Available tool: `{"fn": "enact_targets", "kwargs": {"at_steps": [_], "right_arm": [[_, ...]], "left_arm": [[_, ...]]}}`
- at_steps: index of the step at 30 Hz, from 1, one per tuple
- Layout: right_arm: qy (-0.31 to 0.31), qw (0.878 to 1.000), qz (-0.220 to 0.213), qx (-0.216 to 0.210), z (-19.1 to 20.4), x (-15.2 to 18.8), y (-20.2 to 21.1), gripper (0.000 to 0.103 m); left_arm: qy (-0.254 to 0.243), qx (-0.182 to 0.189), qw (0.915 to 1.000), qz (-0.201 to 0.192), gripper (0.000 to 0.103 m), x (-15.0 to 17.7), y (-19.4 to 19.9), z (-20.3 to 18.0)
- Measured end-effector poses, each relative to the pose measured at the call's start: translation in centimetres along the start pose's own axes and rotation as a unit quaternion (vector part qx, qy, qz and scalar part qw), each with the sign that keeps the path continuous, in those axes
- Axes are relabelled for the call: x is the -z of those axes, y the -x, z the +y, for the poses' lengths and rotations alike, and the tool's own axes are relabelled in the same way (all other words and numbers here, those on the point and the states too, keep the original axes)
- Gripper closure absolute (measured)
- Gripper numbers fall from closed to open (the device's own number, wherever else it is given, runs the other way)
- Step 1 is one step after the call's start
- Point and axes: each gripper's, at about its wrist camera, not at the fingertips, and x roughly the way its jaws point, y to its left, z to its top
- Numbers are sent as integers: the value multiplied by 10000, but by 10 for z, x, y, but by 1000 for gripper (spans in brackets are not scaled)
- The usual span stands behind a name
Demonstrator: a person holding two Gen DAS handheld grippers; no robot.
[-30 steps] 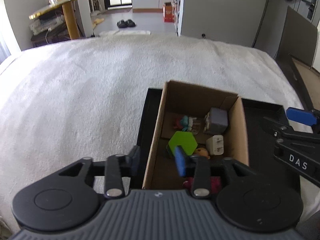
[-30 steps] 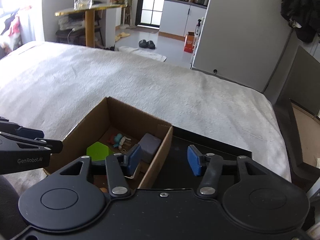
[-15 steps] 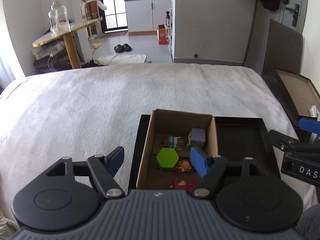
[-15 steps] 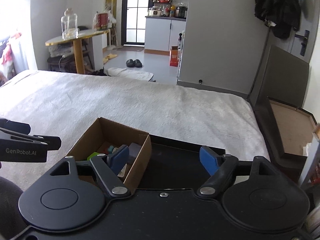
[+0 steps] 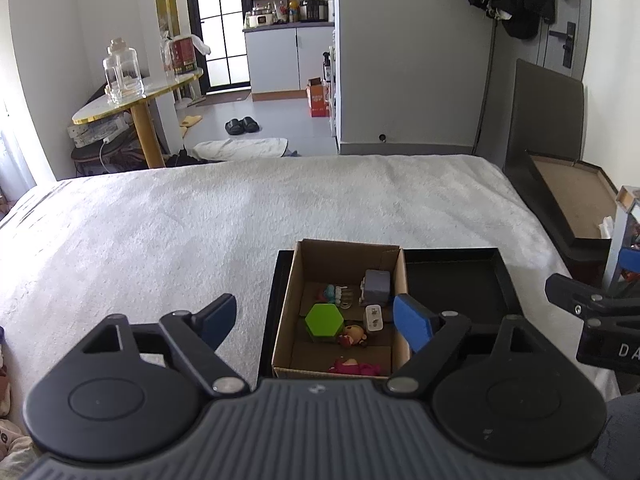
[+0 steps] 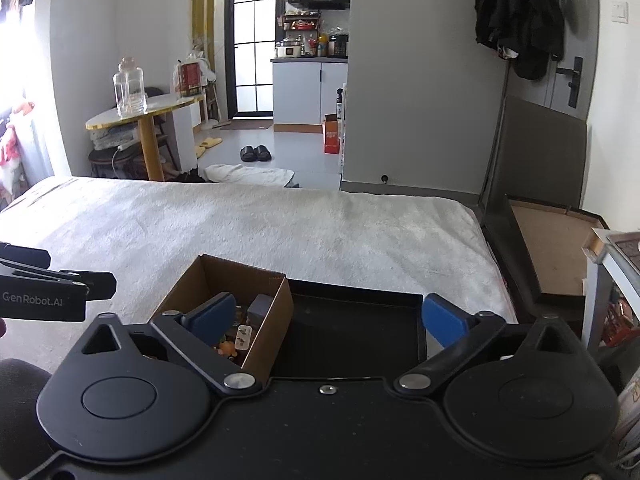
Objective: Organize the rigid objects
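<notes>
An open cardboard box (image 5: 344, 258) stands in the left part of a black tray (image 5: 452, 284) on the bed. Inside it lie a green hexagon (image 5: 324, 320), a grey cube (image 5: 377, 285), a white charger (image 5: 373, 317), a small figurine (image 5: 352, 336) and a pink toy (image 5: 354, 367). My left gripper (image 5: 316, 312) hovers above and in front of the box, its jaws opening with nothing between them. My right gripper (image 6: 328, 314) hangs over the tray (image 6: 352, 320) beside the box (image 6: 236, 280), its jaws also opening and holding nothing.
A white cover (image 5: 200, 220) spreads over the bed to the left and beyond. A dark open case with a brown lining (image 5: 568, 196) leans at the bed's right. A shelf (image 6: 612, 280) stands at the far right. A round table with a glass jar (image 5: 124, 92) stands past the bed.
Both grippers have risen and drawn back from the box, which now looks smaller and farther off. Both pairs of jaws have spread much wider.
</notes>
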Motion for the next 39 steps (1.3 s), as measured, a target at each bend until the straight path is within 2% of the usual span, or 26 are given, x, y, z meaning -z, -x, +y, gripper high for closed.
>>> {"fn": "enact_targets", "kwargs": {"at_steps": [4, 13, 19, 28, 33, 39], "right_arm": [[-106, 9999, -13, 27, -4, 4, 13, 0], [-364, 9993, 8, -19, -7, 13, 42, 0], [-559, 9984, 30, -25, -6, 17, 61, 0], [-452, 9989, 57, 68, 0, 20, 85, 0], [-466, 9986, -32, 258, 1, 22, 98, 0], [-593, 9980, 34, 199, -2, 31, 108, 0]], "left_arm": [[46, 163, 9998, -131, 12, 3, 17, 2], [25, 352, 9994, -35, 3, 14, 44, 9], [-14, 346, 9994, -33, 3, 21, 64, 18], [-19, 326, 9995, -47, 2, 27, 82, 29], [-41, 324, 9994, -79, 0, 32, 95, 31], [-167, 382, 9991, -110, 0, 41, 107, 29]]}}
